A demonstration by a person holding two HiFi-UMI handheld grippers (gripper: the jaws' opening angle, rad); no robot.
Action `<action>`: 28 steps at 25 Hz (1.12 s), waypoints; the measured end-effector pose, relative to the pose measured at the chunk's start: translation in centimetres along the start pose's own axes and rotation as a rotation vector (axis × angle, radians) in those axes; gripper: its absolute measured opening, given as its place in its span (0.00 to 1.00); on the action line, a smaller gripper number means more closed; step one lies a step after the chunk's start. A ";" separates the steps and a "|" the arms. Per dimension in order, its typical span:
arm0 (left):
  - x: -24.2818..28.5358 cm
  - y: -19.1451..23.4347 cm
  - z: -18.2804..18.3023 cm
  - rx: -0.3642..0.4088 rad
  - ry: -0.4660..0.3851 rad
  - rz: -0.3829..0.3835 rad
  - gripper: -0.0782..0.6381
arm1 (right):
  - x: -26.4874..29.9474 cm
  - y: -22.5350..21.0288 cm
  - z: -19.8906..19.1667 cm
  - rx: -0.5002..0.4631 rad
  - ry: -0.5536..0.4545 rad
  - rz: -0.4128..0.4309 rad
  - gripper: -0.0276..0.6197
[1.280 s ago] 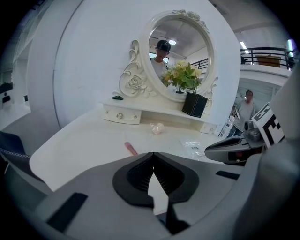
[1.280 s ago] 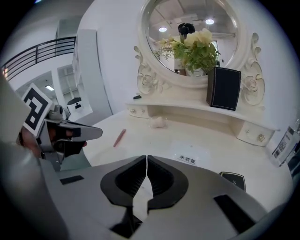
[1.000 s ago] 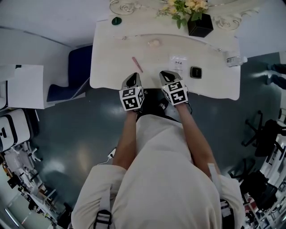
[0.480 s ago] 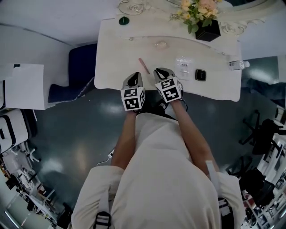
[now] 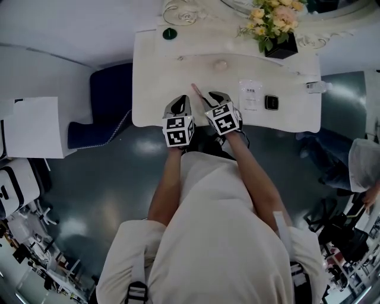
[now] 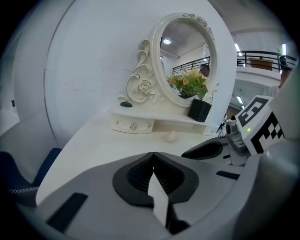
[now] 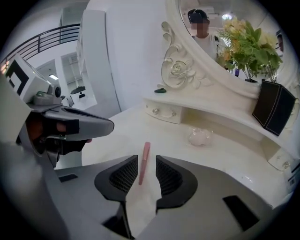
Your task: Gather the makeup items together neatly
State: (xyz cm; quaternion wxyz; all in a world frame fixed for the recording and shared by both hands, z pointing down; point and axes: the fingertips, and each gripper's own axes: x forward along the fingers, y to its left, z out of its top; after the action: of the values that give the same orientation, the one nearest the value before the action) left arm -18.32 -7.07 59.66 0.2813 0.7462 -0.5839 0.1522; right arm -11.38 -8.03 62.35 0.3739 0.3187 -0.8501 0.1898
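**Head view.** The left gripper (image 5: 177,102) and right gripper (image 5: 209,96) sit side by side over the near edge of the white dressing table (image 5: 154,89). Each is carried at the end of one of the person's forearms. The pink makeup pencil (image 5: 195,90) lies slantwise on the tabletop, with its near end at the tips of the right gripper. To its right, well apart from it, lie a white sachet (image 5: 250,95), a black compact (image 5: 272,102) and a small clear bottle (image 5: 314,87) at the table's right edge. A pale rounded item (image 5: 220,65) lies farther back. On the raised shelf, a small green item (image 5: 170,34) rests at the left, and flowers (image 5: 272,16) in a black pot (image 5: 282,47) stand at the right. A blue chair (image 5: 107,98) stands to the left of the table.

**Left gripper view.** The jaws are fully together, the ridged pads meet, and nothing is held. Beyond them are the bare tabletop, a small drawer (image 6: 133,125) under the shelf and the oval mirror (image 6: 187,56) in its carved white frame. The right gripper enters from the right.

**Right gripper view.** The jaws stand partly apart and have just been opening. The pink makeup pencil lies flat on the tabletop with its near end in the gap between the pads. Neither pad presses on it, and its far end points toward the drawer. The pale rounded item looks translucent here and sits to the right, just before the shelf. The left gripper lies to the left, apart from the pencil.
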 end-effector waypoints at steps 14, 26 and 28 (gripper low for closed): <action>1.0 2.1 -1.0 -0.015 0.036 -0.051 0.13 | 3.4 0.7 -1.6 0.021 0.091 -0.048 0.27; 1.4 2.3 -0.8 0.009 0.052 -0.095 0.13 | 3.9 0.6 -2.6 0.057 0.141 -0.087 0.15; 1.5 2.1 -0.8 0.013 0.053 -0.101 0.13 | 3.8 0.6 -2.5 0.065 0.132 -0.086 0.15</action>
State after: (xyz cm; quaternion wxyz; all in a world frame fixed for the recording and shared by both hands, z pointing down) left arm -19.81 -8.11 61.58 0.2992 0.7722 -0.5368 0.1613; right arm -12.51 -7.70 66.84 0.4264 0.3537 -0.8025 0.2216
